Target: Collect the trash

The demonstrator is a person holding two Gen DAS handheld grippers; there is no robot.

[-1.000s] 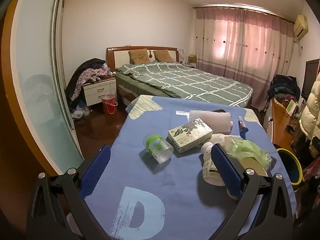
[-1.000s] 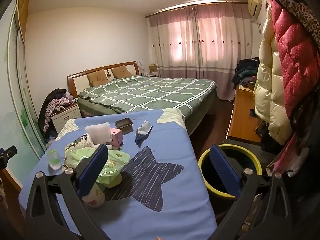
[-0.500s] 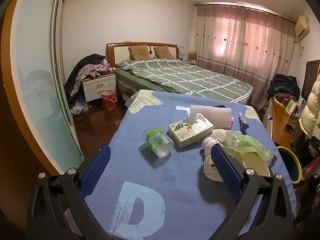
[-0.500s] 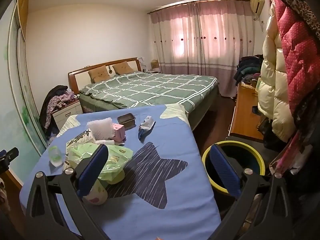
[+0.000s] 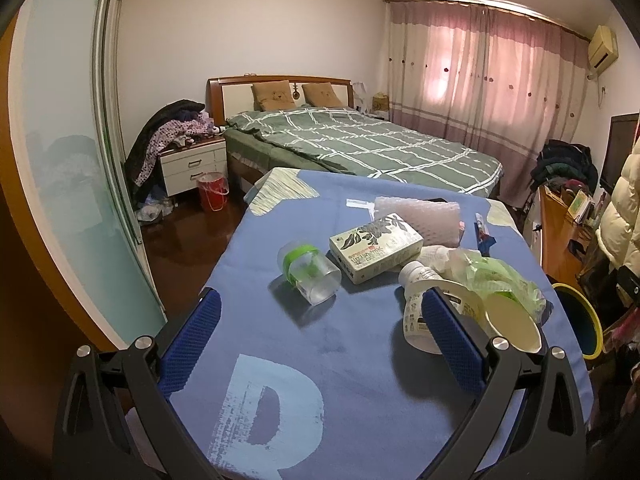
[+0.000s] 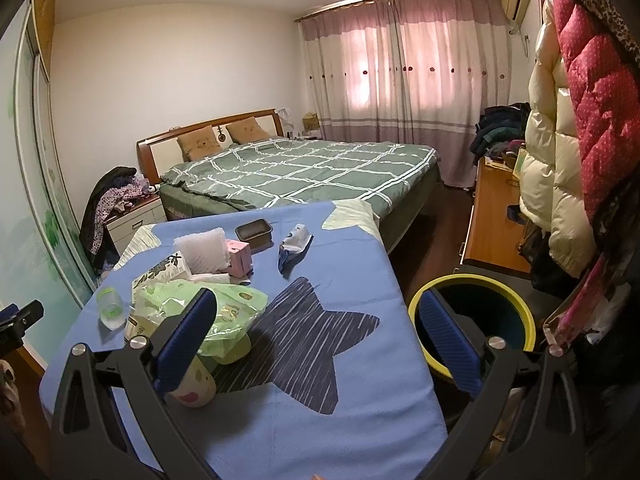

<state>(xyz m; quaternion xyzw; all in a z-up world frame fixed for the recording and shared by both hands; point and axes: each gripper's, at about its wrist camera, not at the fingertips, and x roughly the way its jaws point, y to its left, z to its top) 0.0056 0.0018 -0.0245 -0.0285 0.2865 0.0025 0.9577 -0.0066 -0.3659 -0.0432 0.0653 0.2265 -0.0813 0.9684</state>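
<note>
Trash lies on a blue cloth table: a clear jar with a green band, a printed carton, a white bottle, a paper cup, a green plastic bag and bubble wrap. My left gripper hangs open just short of the jar and bottle. In the right wrist view I see the green bag, a pink box, a dark tray and a blue wrapper. My right gripper is open over the table's right edge, beside the yellow-rimmed bin.
A green checked bed stands behind the table, with a nightstand and a red bucket to its left. A glass sliding door lines the left side. Coats hang on the right above a wooden cabinet.
Both views have tilted up and drawn in slightly; the table items sit a little lower and nearer in each. Both grippers stay open and empty.
</note>
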